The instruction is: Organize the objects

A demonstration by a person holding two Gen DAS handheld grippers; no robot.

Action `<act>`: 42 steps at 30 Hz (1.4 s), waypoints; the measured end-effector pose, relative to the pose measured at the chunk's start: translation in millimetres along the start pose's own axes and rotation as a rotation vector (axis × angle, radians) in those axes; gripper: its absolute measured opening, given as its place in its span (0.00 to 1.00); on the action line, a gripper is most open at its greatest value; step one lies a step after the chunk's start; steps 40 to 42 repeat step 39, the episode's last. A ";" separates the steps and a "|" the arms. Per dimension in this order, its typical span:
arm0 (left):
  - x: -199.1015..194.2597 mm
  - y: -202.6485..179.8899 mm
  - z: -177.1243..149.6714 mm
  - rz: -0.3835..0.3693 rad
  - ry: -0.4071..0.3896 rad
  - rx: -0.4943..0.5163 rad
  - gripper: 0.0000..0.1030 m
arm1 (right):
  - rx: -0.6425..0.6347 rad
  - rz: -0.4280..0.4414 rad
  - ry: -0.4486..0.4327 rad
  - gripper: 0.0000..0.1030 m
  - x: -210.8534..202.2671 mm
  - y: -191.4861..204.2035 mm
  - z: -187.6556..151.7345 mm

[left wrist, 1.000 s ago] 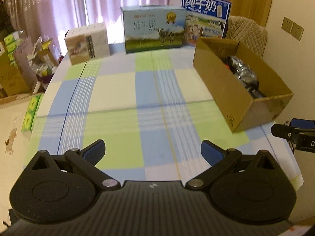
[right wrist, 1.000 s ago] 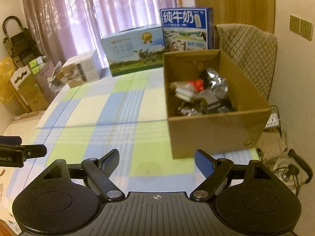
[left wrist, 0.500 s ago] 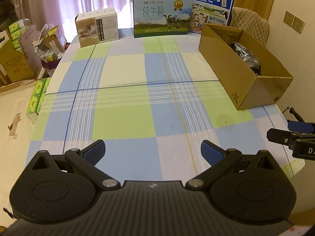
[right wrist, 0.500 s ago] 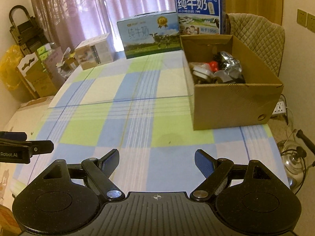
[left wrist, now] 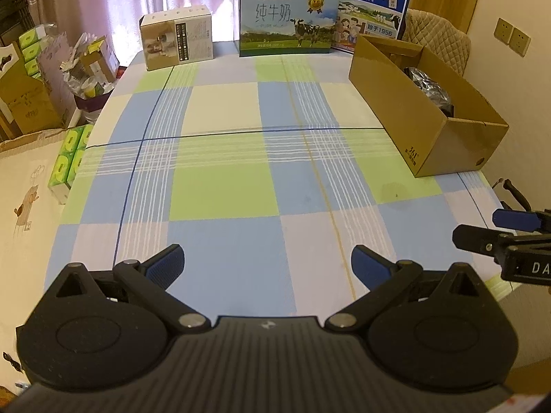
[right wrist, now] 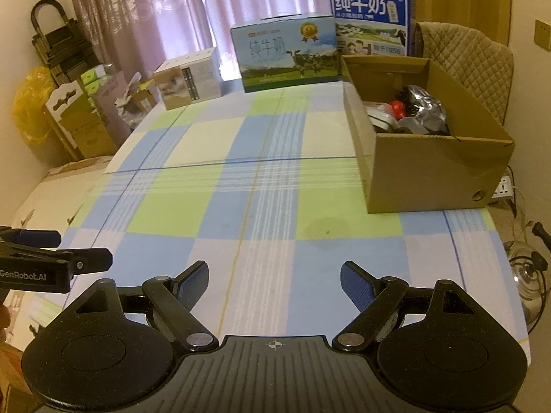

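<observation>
A: Are they holding anything?
B: No. The left hand-held gripper (left wrist: 267, 261) and right hand-held gripper (right wrist: 273, 280) gape wide, empty, over the table (left wrist: 224, 186).
A: The cardboard box (right wrist: 427, 168)?
B: Ahead, to the right, holding items.

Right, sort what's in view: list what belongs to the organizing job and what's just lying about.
Belongs to the job:
- cardboard box holding mixed items
- left gripper, open
- right gripper, open

Just lying about:
- two milk cartons
- small white box
- checked tablecloth
- padded chair
</observation>
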State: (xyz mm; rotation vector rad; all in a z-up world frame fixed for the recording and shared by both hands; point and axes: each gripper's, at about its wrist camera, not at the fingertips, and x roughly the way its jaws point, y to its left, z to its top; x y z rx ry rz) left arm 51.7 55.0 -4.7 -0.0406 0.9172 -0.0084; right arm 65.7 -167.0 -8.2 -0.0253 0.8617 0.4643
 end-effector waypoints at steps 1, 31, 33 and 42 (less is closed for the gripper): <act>-0.6 0.6 -1.2 -0.001 0.000 -0.001 0.99 | -0.004 0.003 0.002 0.79 0.3 2.3 -0.9; -2.6 16.7 -12.4 -0.004 0.009 -0.020 0.99 | -0.039 0.030 0.029 0.79 14.2 29.2 -3.9; -2.6 16.2 -12.3 -0.003 0.008 -0.021 0.99 | -0.039 0.031 0.030 0.79 15.2 29.2 -4.3; -0.3 14.0 -11.7 -0.007 0.004 -0.014 0.99 | -0.037 0.034 0.034 0.79 17.9 27.0 -4.0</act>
